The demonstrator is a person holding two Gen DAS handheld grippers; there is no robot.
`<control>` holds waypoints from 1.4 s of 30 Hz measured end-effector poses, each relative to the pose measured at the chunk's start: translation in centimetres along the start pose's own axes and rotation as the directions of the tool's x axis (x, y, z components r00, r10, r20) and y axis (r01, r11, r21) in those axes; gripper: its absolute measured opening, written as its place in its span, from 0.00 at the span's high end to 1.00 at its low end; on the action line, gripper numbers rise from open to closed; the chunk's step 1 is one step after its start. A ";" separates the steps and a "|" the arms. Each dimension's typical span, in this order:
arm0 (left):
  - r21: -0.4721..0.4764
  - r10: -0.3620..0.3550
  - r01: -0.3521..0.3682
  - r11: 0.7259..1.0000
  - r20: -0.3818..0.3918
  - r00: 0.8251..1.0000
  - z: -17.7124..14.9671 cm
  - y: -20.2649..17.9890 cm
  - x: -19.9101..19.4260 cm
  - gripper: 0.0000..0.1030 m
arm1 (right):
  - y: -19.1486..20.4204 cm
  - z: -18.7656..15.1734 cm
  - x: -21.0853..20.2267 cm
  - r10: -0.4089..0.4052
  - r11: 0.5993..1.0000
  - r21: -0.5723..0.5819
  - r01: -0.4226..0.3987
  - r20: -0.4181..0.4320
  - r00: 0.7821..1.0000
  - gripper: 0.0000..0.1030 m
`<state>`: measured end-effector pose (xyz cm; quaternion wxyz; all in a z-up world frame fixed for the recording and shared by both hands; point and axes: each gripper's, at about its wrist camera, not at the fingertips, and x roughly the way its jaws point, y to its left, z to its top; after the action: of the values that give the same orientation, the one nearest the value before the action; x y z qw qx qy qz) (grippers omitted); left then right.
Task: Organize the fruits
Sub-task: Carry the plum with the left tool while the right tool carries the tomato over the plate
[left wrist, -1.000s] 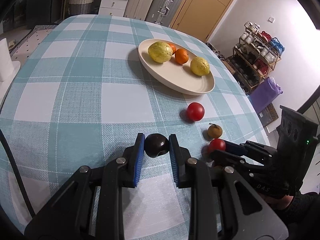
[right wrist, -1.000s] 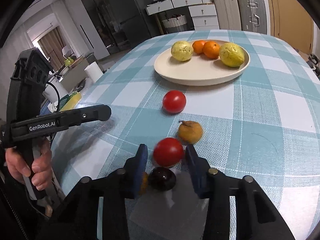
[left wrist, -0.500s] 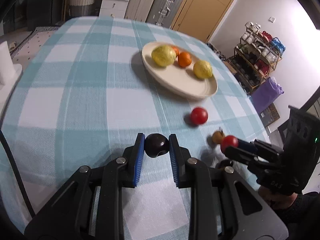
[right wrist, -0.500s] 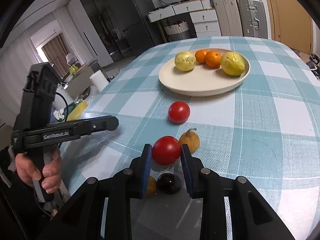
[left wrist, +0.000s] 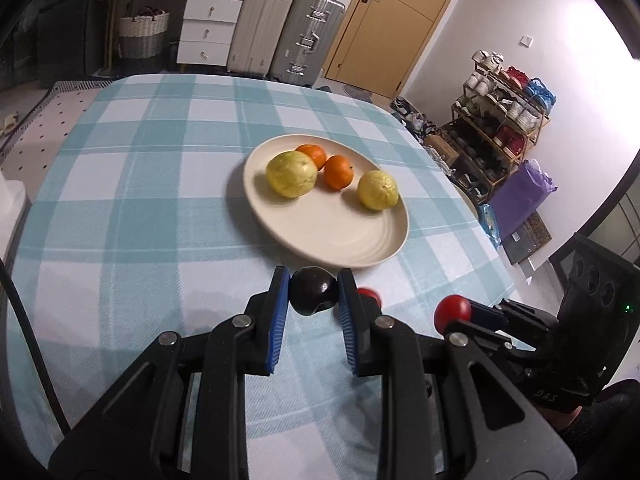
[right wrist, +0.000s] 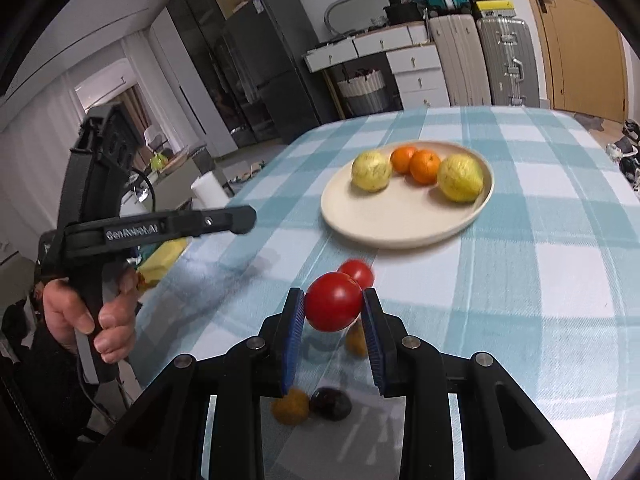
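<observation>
My left gripper is shut on a dark plum and holds it above the cloth, just short of the cream plate. The plate carries two yellow fruits and two oranges. My right gripper is shut on a red tomato, lifted off the table; it also shows in the left wrist view. A second tomato, a brown fruit, another dark plum and an orange-brown fruit lie on the cloth below it.
The table has a teal and white checked cloth. The left gripper's body and hand are at the left of the right wrist view. Suitcases, drawers and a door stand behind the table; a shoe rack is to the right.
Both grippers have risen and moved toward the plate with their fruit. The plate is now larger and closer in both views.
</observation>
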<state>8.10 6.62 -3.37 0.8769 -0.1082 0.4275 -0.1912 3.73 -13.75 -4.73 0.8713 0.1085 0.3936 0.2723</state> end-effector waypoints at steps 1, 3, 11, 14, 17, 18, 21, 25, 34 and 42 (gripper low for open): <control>-0.007 -0.005 0.005 1.000 0.000 1.000 0.5 -0.2 0.4 0.79 | -0.2 0.4 -0.1 -0.006 1.000 -0.003 0.006 0.009 1.000 0.71; -0.015 -0.018 0.018 1.000 0.002 1.000 1.2 -0.3 1.0 0.79 | -0.7 1.1 -0.1 -0.008 1.000 -0.003 0.008 0.019 1.000 0.71; -0.011 -0.036 0.036 0.999 0.001 0.999 4.5 -1.8 3.8 0.79 | -2.6 4.1 0.6 -0.016 1.000 -0.007 0.017 0.043 0.999 0.71; -0.014 -0.046 0.046 0.999 -0.005 0.999 5.5 -2.2 5.3 0.79 | -3.5 5.5 1.0 -0.019 1.000 -0.003 0.019 0.059 0.998 0.71; -0.015 -0.050 0.049 0.999 -0.013 0.999 6.4 -2.7 6.9 0.79 | -4.5 6.9 1.6 -0.024 1.000 0.002 0.024 0.068 0.997 0.71; -0.016 -0.052 0.052 0.999 -0.017 0.998 6.7 -2.7 7.4 0.79 | -4.8 7.3 1.8 -0.027 1.000 0.002 0.027 0.070 0.997 0.71; -0.020 -0.058 0.058 0.998 -0.025 0.998 7.6 -2.9 8.9 0.79 | -5.7 8.0 2.9 -0.034 0.999 0.010 0.034 0.054 0.998 0.71; -0.020 -0.069 0.068 0.997 -0.039 0.997 8.6 -3.2 10.6 0.79 | -6.8 8.4 4.6 -0.050 0.999 0.022 0.050 0.028 0.998 0.71; -0.028 -0.077 0.074 0.997 -0.085 0.993 9.9 -3.3 13.8 0.79 | -7.7 8.1 7.0 -0.052 0.998 0.030 0.053 -0.012 0.999 0.71; -0.027 -0.075 0.073 0.997 -0.104 0.992 10.2 -3.2 15.3 0.79 | -7.9 7.9 8.2 -0.057 0.998 0.021 0.057 -0.036 0.998 0.71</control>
<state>24.05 -2.55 -6.85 0.8442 -0.1239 0.4708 -0.2241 17.08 -15.48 -7.78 0.8704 0.1020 0.4148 0.2448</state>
